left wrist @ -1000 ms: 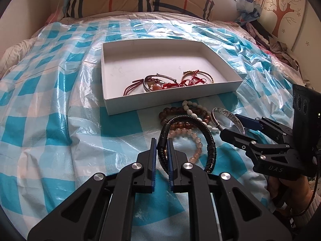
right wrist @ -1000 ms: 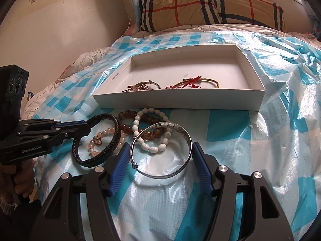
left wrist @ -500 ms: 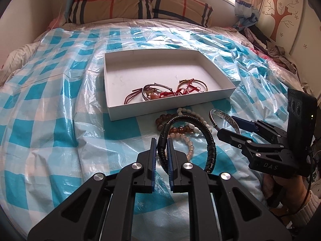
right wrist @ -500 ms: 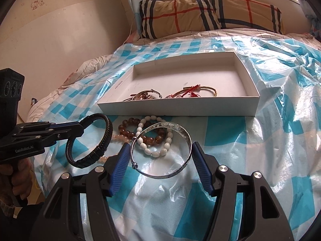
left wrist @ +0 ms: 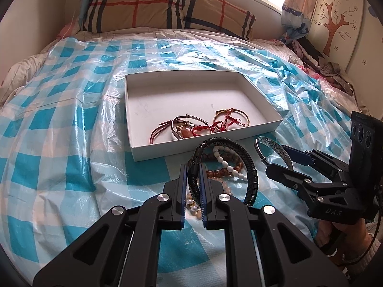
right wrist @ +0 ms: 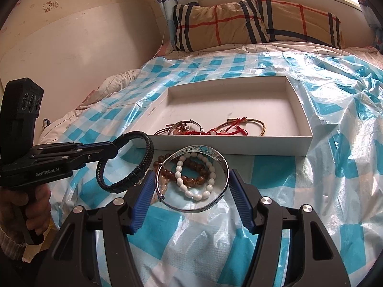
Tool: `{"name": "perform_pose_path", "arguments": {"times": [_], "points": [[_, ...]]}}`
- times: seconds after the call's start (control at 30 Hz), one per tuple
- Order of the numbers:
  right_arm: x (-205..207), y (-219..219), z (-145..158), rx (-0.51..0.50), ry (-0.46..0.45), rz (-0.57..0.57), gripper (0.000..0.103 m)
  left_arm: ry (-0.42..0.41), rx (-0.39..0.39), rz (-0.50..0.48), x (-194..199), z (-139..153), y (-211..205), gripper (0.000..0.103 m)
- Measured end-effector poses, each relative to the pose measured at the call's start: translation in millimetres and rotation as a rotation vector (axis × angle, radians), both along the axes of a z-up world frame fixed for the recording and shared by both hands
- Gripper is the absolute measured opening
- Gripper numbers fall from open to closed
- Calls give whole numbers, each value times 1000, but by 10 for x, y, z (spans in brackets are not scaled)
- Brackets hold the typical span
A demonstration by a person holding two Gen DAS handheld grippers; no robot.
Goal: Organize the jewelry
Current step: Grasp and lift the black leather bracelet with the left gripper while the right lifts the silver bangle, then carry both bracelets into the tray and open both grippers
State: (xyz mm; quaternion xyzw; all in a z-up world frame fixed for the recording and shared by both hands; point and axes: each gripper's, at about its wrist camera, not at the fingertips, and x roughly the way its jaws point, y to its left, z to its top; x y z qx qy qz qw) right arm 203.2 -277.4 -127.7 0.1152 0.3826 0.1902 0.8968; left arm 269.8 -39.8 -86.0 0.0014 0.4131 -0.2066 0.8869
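Observation:
My left gripper [left wrist: 192,181] is shut on a black braided bracelet [left wrist: 249,160], which hangs in the air over the pile; the same bracelet [right wrist: 134,177] shows at the left of the right wrist view. My right gripper [right wrist: 190,186] is shut on a silver bangle [right wrist: 210,205], its blue pads pressing both sides, lifted off the sheet. Below lie a white bead bracelet [right wrist: 203,186] and a brown bead bracelet [right wrist: 189,179]. Just beyond stands the white box [left wrist: 167,153], holding a silver bangle [left wrist: 179,124], red cords [left wrist: 201,129] and a gold bangle [left wrist: 241,117].
Everything rests on a bed covered with a blue-checked plastic sheet [left wrist: 59,131]. A plaid pillow [left wrist: 153,7] lies at the headboard. Clothes [left wrist: 332,71] are heaped at the far right. A wall [right wrist: 59,35] runs along the bed's left side.
Both grippers have risen from the pile, each lifting its bracelet off the sheet. The box now looks farther away and lower in both views.

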Motion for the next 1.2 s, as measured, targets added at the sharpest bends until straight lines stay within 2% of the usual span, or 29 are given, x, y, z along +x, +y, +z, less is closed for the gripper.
{"name": "perform_pose_path", "arguments": {"times": [0.83, 1.0, 1.1, 1.2], "points": [[846, 66, -57, -69, -40, -5, 61, -52, -32, 73, 773, 1, -152, 9], [1028, 85, -138, -84, -21, -2, 61, -50, -18, 99, 946, -93, -179, 9], [1113, 112, -212, -105, 27, -1, 64, -34, 36, 110, 1041, -214, -233, 10], [1008, 130, -135, -128, -2, -10, 66, -25, 43, 113, 1022, -249, -227, 10]]}}
